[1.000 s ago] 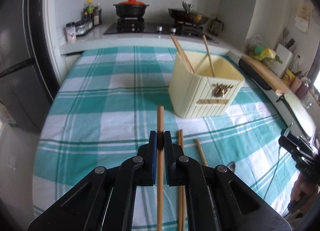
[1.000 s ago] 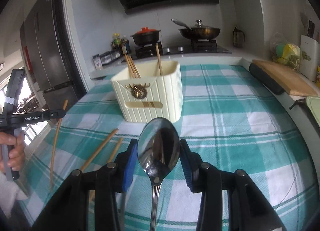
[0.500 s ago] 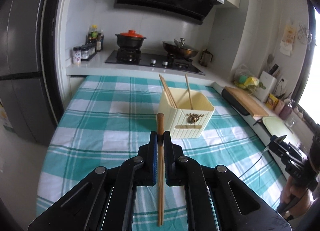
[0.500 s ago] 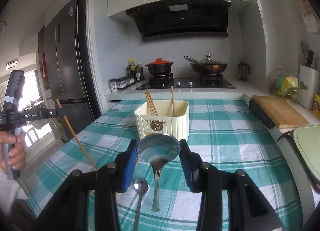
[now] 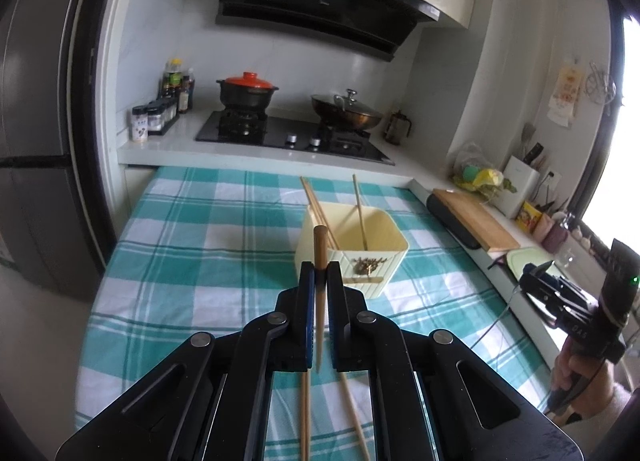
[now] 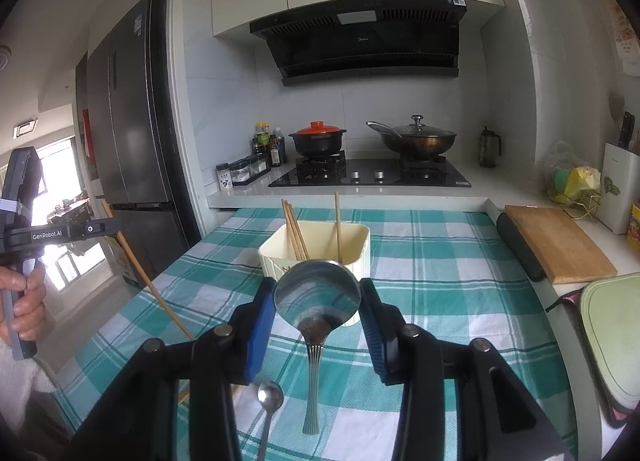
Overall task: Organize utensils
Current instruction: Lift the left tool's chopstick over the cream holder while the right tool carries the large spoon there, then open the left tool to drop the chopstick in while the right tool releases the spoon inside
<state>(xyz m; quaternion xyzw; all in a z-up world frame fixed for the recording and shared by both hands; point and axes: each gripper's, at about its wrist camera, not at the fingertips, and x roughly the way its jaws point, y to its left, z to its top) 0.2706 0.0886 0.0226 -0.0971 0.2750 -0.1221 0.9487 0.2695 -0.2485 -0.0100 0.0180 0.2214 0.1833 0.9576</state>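
A kitchen seen from two hand-held grippers above a counter (image 5: 168, 261) covered with a teal and white checked cloth. The left gripper (image 5: 320, 281) has its fingers closed tight on a wooden chopstick (image 5: 319, 261), clamped near its upper, thicker end so the rest hangs down clear of the cloth. The right gripper (image 6: 318, 297) has its fingers partly closed on the edges of the bowl of a large metal spoon (image 6: 318, 297), whose handle dangles straight down above the cloth. Ahead of both stands a cream ribbed utensil holder (image 5: 360, 257), open at the top, with three chopsticks leaning inside it. Two more chopsticks (image 5: 352, 413) lie on the cloth below the left gripper, and a small spoon (image 6: 270, 395) lies on it below the right one. Judging by looks, the chopstick is light, stiff and smooth, so a pinch across its thick end should hold it while the thin end is lowered into the holder. The spoon is heavier, hard and slippery; gripped by the rounded bowl it may swivel or slide, so it likely needs to stay hanging upright and go in handle first. A stove with pots sits beyond.
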